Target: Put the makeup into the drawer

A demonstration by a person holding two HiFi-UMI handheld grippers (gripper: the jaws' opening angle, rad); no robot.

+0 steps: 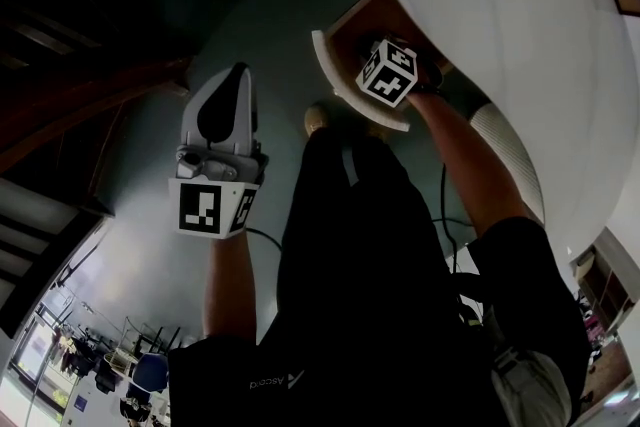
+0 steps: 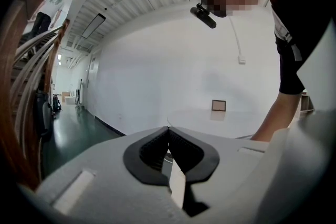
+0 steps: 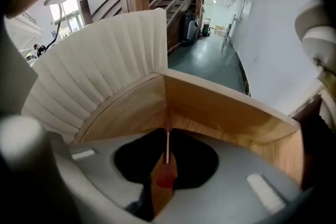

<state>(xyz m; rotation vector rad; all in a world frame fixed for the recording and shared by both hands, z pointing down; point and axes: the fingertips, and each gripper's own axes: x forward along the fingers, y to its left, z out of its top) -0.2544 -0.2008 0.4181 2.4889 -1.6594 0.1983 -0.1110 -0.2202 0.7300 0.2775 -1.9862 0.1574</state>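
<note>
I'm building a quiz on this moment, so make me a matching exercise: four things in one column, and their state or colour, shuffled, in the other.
1. left gripper
2. right gripper
3. drawer
4. table

A. white, round top
B. shut on a thin pink stick
C. shut, nothing in it
D. open, wooden inside

Pairs: 1-C; 2-B; 3-D; 4-A.

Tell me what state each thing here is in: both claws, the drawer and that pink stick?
drawer: pulled open.
left claw: shut, empty.
right claw: shut, gripping, reaching into the drawer.
pink makeup stick: clamped in the right claw, not yet released.
</note>
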